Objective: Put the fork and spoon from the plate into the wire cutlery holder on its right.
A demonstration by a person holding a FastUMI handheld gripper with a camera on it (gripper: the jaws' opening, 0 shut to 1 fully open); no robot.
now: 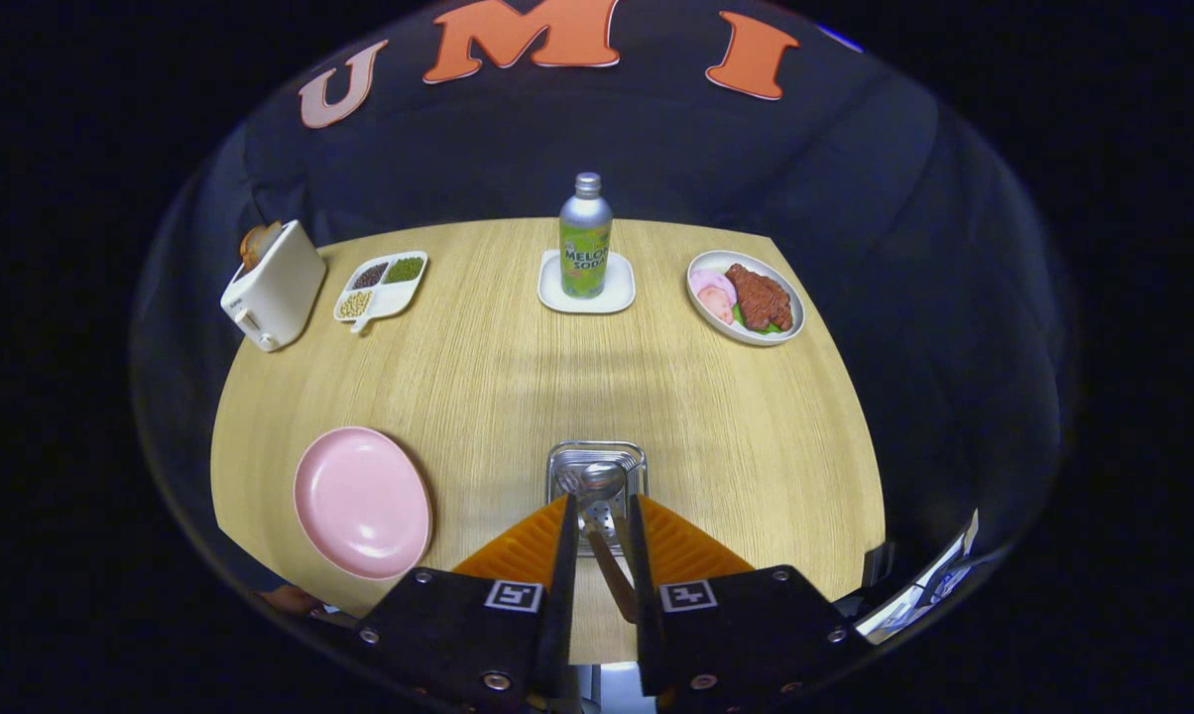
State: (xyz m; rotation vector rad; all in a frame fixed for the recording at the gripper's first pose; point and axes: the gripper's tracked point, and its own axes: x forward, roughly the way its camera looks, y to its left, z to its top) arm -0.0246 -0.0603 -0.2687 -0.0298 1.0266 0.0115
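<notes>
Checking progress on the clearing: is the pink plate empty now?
Empty: the pink plate shows only bare surface; fork and spoon sit between the gripper fingers.

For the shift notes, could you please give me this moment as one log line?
gripper: over holder, spoon handle between fingers, grip unclear | fork: in holder | pink plate: left of holder

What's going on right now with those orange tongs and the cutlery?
Tongs closed on spoon and fork, both held over wire cutlery holder. Pink plate bare. Nothing in the way.
</notes>
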